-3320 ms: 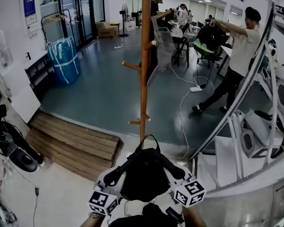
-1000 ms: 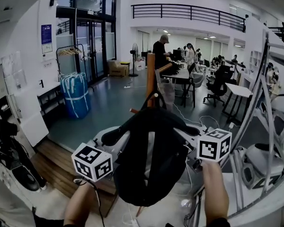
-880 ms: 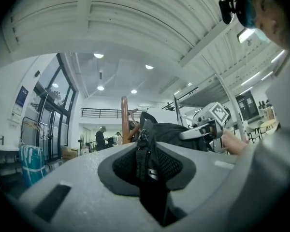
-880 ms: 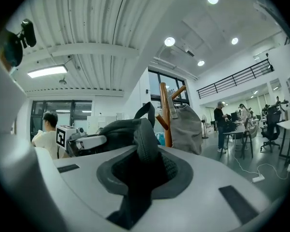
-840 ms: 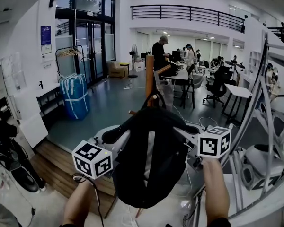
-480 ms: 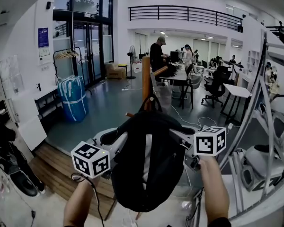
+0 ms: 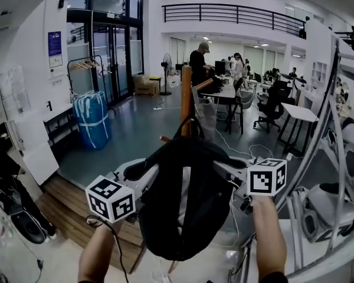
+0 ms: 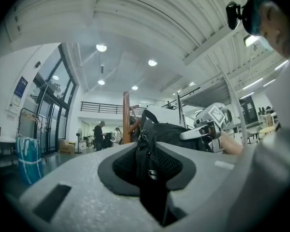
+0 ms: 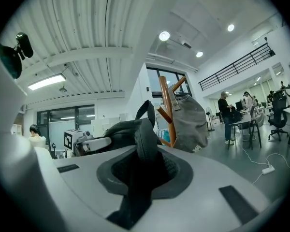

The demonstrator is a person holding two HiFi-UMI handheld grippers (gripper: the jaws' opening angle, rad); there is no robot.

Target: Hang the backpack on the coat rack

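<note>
I hold a black backpack (image 7: 183,208) up by its two shoulder straps, right in front of the wooden coat rack (image 7: 186,93). My left gripper (image 7: 140,173) is shut on the left strap (image 8: 144,151). On the other side, my right gripper (image 7: 230,168) is shut on the right strap (image 9: 144,141). The bag's top loop (image 7: 189,124) stands up against the rack's pole. Both gripper views show the bag's body (image 8: 176,132) stretched between the jaws, with the rack (image 9: 165,108) behind it. The lower pole is hidden by the backpack.
A grey bag (image 9: 189,122) hangs on a peg of the rack. White slanted frames (image 7: 318,134) rise at the right. A blue wrapped bundle (image 7: 92,118) stands at the left wall, and a wooden pallet (image 7: 76,217) lies below. People and desks (image 7: 236,75) are far behind.
The backpack has gone from low near the floor to chest height before the rack. Over the last second both grippers and the bag have drifted only slightly.
</note>
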